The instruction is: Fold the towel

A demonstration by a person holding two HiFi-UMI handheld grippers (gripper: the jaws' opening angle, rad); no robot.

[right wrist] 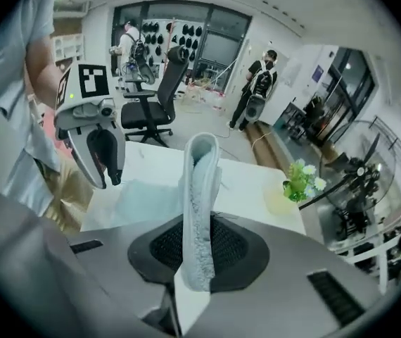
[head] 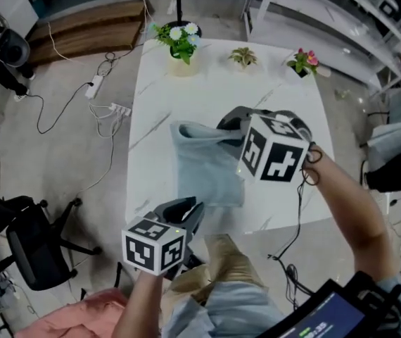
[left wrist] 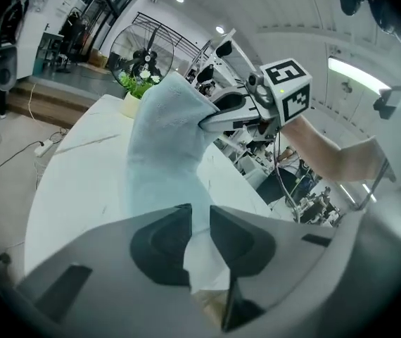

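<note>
A pale blue-grey towel [head: 207, 164] lies in the middle of the white marble table [head: 285, 97], with its far edge lifted. My right gripper [head: 230, 124] is shut on that far edge; in the right gripper view a fold of towel [right wrist: 200, 203] stands pinched between the dark pads of the right gripper [right wrist: 199, 248]. At the table's front edge my left gripper [head: 193, 213] is shut on the towel's near edge. In the left gripper view the towel [left wrist: 162, 153] rises from the left gripper [left wrist: 200, 224] up to the right gripper [left wrist: 218, 118].
Three small potted plants [head: 179, 44] [head: 243, 57] [head: 302, 62] stand along the table's far edge. A power strip with cables [head: 116, 109] lies on the floor at left, near an office chair [head: 35, 252]. A person [right wrist: 260, 94] stands in the background.
</note>
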